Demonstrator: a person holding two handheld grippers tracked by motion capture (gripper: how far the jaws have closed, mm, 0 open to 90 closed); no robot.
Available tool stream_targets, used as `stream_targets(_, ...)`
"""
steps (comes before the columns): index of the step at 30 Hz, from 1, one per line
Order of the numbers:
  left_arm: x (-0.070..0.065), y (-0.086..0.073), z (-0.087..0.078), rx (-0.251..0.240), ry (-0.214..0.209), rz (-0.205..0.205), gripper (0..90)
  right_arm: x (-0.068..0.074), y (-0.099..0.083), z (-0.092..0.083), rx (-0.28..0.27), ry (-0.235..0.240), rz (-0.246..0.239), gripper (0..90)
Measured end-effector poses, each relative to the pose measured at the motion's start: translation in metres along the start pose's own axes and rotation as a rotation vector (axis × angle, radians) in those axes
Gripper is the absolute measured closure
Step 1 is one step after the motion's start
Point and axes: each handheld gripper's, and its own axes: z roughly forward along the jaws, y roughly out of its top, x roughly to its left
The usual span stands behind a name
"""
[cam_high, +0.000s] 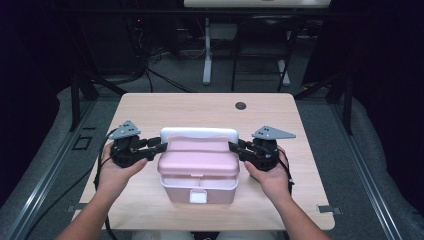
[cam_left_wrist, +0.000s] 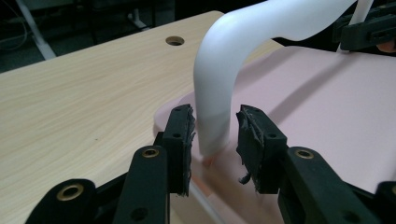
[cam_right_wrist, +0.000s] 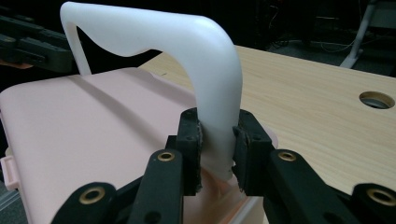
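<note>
While both my hands sit at the box's two ends, this is how it stands, live:

Box: the pink box (cam_high: 198, 170) sits on the table (cam_high: 150, 107) near its front edge, about midway between the left and right edges, lid down, a small white latch (cam_high: 198, 197) on the face toward me.

Handle: the white handle (cam_high: 199, 133) stands upright over the lid, arching from one end of the box to the other.

Left gripper: my left gripper (cam_left_wrist: 214, 135) is at the handle's left leg, low down where it meets the lid. The leg stands between my pads (cam_left_wrist: 183, 135), but there's a clear gap on one side, so I'm straddling it, not squeezing.

Right gripper: my right gripper (cam_right_wrist: 215, 140) is clamped on the handle's right leg, both pads (cam_right_wrist: 191, 144) pressed flat against the white plastic just above the lid.

Step in hand: I'd say I'm working the handle at both ends, either setting it upright or getting ready to carry the box by it. One side is gripped, the other is loose.

Next move: if it's a lift, the left pads need to close on their leg first, so both sides pull evenly. Then straight up, both hands together.

Watch for: a one-sided pull could tilt the box or let the slick leg slide through my pads.
</note>
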Motion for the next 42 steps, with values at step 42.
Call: stream_targets(42, -0.025, -0.041, 0.007, 0.068, -0.147, 0.031, 89.8, -0.006, 0.006, 0.001, 0.006, 0.014, 0.032, 71.7)
